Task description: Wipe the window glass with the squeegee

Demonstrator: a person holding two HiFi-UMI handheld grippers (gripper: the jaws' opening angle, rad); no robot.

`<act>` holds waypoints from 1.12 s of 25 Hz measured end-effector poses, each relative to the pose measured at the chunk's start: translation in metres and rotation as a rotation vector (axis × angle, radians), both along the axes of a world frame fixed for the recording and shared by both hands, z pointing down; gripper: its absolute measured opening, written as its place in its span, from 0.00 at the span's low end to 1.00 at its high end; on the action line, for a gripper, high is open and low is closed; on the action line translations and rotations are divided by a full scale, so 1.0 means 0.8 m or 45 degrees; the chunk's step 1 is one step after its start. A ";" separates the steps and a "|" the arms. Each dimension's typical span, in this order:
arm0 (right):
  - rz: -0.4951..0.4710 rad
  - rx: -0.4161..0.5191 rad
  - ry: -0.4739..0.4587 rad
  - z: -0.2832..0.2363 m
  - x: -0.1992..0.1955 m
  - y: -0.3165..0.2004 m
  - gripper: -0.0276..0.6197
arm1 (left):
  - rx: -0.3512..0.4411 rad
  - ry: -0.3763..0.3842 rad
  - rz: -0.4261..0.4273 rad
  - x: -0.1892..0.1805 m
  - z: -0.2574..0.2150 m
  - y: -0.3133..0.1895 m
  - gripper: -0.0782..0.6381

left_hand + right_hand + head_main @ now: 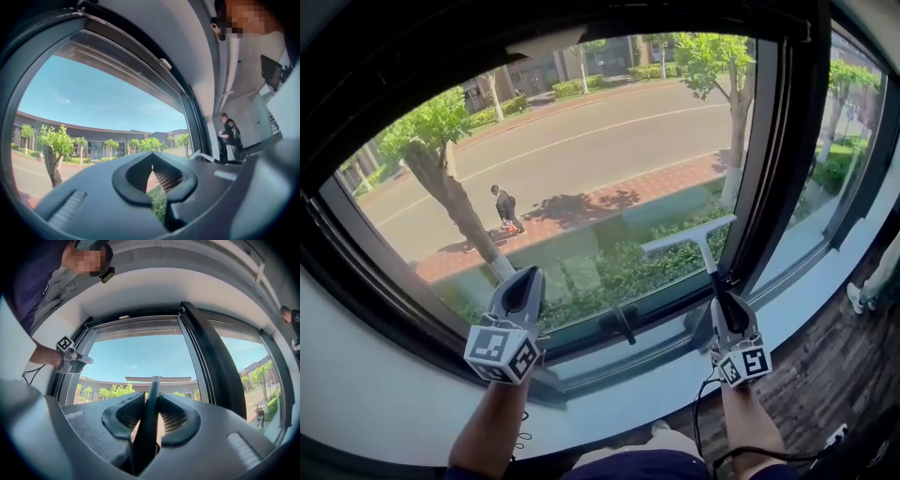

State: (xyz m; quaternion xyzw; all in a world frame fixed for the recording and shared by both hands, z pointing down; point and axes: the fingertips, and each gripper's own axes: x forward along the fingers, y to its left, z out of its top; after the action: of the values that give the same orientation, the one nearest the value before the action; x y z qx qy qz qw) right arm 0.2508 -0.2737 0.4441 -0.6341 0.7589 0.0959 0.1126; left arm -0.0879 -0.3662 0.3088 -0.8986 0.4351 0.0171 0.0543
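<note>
Right hand-held gripper (152, 403) has its jaws closed tight on the dark handle of the squeegee (705, 248), which runs up from between the pads. The squeegee's pale blade lies tilted across the lower right part of the window glass (581, 159), its right end higher than its left, close to the dark upright frame post (769, 169) at the pane's right edge. Whether the blade presses on the glass cannot be told.

Left hand-held gripper (151, 157) holds nothing: its jaws are together at the tips. It points at the lower left part of the pane, above the white sill (647, 398), well apart from the squeegee. A black window handle (622, 323) sits on the bottom frame between the two grippers.

Through the glass show a road, a brick pavement with a person (505, 208) walking, trees and a green hedge.
</note>
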 end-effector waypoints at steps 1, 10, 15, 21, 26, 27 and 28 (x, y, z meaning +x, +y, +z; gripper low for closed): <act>0.007 0.027 0.000 -0.012 -0.002 0.000 0.20 | 0.010 0.011 -0.005 -0.005 -0.002 0.000 0.12; 0.039 0.198 0.042 -0.128 -0.029 0.009 0.20 | 0.032 0.030 -0.009 -0.020 -0.021 0.012 0.12; 0.035 0.286 0.063 -0.199 -0.047 0.011 0.20 | 0.051 0.042 0.001 -0.037 -0.031 0.014 0.12; 0.026 0.398 0.033 -0.266 -0.066 0.011 0.20 | 0.061 0.070 0.009 -0.045 -0.038 0.020 0.12; 0.007 0.484 0.028 -0.308 -0.072 0.000 0.20 | 0.088 0.066 -0.034 -0.051 -0.052 0.011 0.12; 0.002 0.494 0.034 -0.314 -0.072 -0.004 0.20 | 0.089 0.068 -0.046 -0.051 -0.055 0.009 0.12; -0.005 0.504 0.042 -0.321 -0.072 -0.008 0.20 | 0.090 0.070 -0.057 -0.051 -0.058 0.009 0.12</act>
State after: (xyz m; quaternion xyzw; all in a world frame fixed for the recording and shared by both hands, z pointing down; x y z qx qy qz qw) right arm 0.1931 -0.2803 0.1874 -0.5966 0.7282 0.2534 0.2227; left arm -0.1287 -0.3594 0.2622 -0.8854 0.4555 0.0559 0.0745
